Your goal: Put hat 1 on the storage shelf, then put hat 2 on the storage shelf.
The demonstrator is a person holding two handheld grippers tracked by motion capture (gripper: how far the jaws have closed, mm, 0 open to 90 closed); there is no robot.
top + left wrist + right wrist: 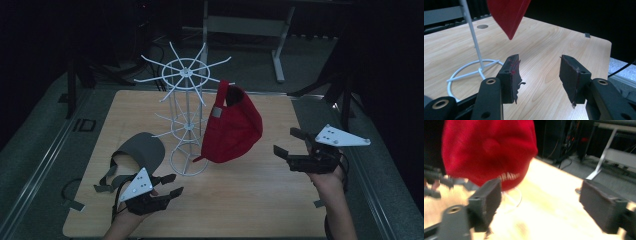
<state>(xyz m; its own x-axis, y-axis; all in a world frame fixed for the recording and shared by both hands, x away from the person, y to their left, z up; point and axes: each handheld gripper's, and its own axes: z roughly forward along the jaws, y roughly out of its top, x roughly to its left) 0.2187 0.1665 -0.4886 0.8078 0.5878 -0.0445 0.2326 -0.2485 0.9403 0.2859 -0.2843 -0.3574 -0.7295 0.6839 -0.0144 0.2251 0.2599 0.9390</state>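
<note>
Red cap (232, 127) hangs on the white rack (186, 107) at mid-bench (260, 200). Right tool (290, 145), released and empty, sits just right of it. Left tool (167, 184), also released and empty, rests near left, beside a grey cap (142, 150).

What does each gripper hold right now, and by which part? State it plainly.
Nothing is held. The left gripper has open, empty jaws beside the grey visor. The right gripper is open too, clear of the red cap hanging on the white wire rack.
</note>
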